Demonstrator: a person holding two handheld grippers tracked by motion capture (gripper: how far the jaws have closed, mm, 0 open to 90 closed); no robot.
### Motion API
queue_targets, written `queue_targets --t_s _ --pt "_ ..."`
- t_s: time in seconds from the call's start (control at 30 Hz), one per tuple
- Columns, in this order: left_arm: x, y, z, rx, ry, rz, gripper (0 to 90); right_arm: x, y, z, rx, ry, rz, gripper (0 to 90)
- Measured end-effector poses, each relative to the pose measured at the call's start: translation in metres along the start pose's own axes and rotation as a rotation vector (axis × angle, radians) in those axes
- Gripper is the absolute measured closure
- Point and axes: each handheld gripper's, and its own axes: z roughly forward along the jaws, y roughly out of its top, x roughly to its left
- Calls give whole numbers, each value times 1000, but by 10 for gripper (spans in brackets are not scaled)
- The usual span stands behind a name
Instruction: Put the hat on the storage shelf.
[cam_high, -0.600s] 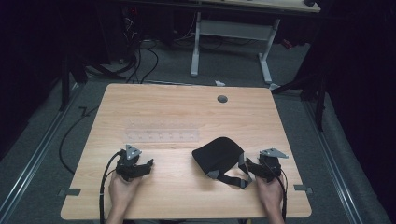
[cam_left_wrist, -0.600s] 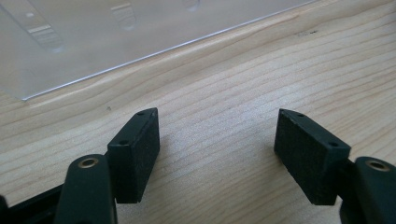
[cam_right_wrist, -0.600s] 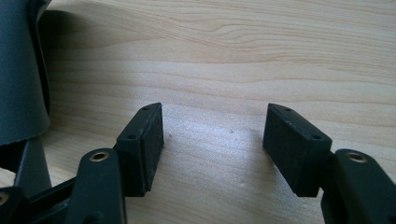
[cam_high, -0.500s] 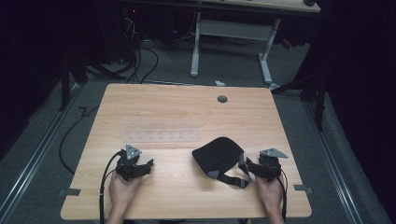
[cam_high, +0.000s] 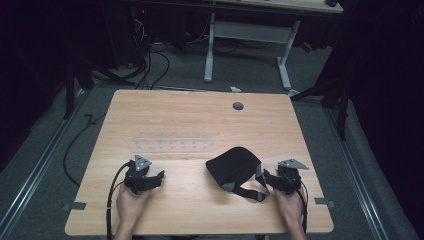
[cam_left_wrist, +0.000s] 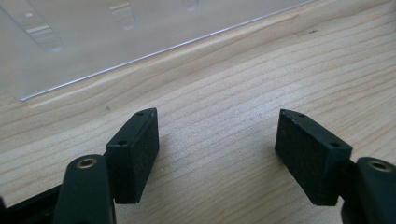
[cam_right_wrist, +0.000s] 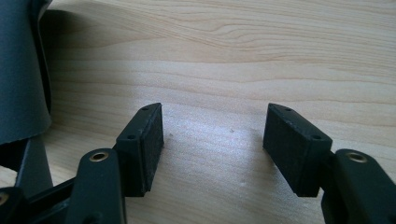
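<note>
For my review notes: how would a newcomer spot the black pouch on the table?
Start at the wooden table and look to its near right part. Just left of the right gripper lies the pouch, black and rounded, with grey-buckled straps trailing from it. The only other thing lying there is a clear plastic strip, flat and see-through.

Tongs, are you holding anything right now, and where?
Nothing. The left tongs and right tongs both stand open over bare table; the black bag lies beside the right one.

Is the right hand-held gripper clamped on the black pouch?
No: the right hand-held gripper stands open over bare table, with the black pouch beside it.
</note>
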Motion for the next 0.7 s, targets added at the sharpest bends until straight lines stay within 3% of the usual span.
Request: queue_targets --t_s 0.23,0.5,0.7 --pt "0 0 0 2 1 1 310 -2 -1 -1 -2 3 -2 425" --pt "0 0 0 0 0 -1 310 -7 -1 -13 -15 37 23 470" --pt "0 0 0 2 1 1 310 -7 1 -33 -83 90 33 479"
